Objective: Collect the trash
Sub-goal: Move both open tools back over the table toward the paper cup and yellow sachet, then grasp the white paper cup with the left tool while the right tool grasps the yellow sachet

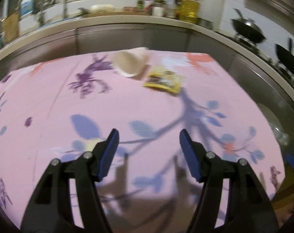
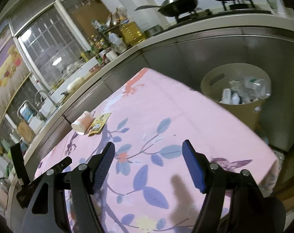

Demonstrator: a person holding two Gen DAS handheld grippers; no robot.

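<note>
1. Trash is lying near the far edge of the desk [image 1: 50, 101], which is wearing a pink floral cloth: a cup [image 1: 130, 63] on its side and a yellow packet [image 1: 163, 80] just beside it.
2. In the left wrist view the cup is sitting at upper centre, mouth facing the camera, with the packet to its lower right.
3. In the right wrist view the cup [image 2: 82, 123] and packet [image 2: 99, 123] are showing at middle left, side by side.
4. Left tool [image 1: 149, 136] is hovering above the cloth at lower centre, its blue pads spread wide and gripping nothing; the trash is lying well apart from it.
5. Right tool [image 2: 148, 148] is likewise standing spread and empty over the cloth.
6. Part of the left tool is showing at the lower left of the right wrist view.
7. A beige bin [image 2: 244, 110] is standing beyond the desk at the right of the right wrist view, holding bottles and wrappers.
8. Pans [image 2: 178, 2] are sitting on a stove at the upper right.
</note>
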